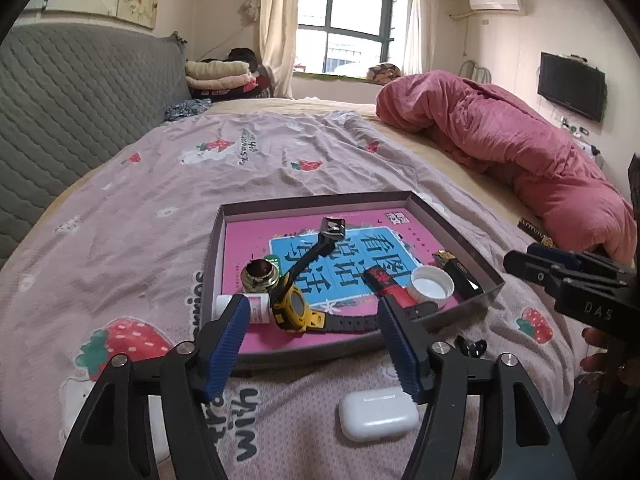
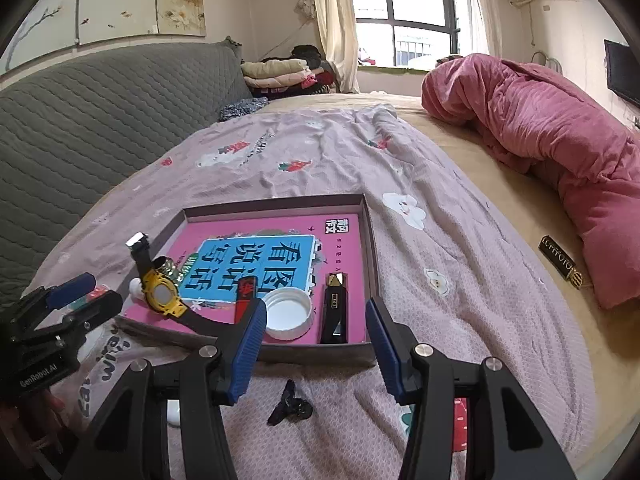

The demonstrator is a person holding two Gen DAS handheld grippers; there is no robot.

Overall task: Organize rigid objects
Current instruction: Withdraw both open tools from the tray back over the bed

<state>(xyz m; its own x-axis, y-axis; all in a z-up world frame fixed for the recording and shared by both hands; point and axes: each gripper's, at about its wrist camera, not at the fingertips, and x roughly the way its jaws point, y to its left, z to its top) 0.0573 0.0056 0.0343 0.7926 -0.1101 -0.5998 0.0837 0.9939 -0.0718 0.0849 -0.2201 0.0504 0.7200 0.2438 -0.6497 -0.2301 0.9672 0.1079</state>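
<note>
Both ribbed blue claws, left claw (image 1: 312, 320) and right claw (image 2: 316, 324), gape empty above the shallow cardboard tray (image 1: 456, 236).

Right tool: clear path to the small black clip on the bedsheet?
Probably yes. The small black clip lies alone on the lilac strawberry-print bedsheet, just below the open, empty right tool and outside the shallow cardboard tray. Nothing sits over it.

Pink quilt (image 1: 500, 132), folded blankets (image 1: 218, 76) — wall television (image 1: 571, 85)
</note>
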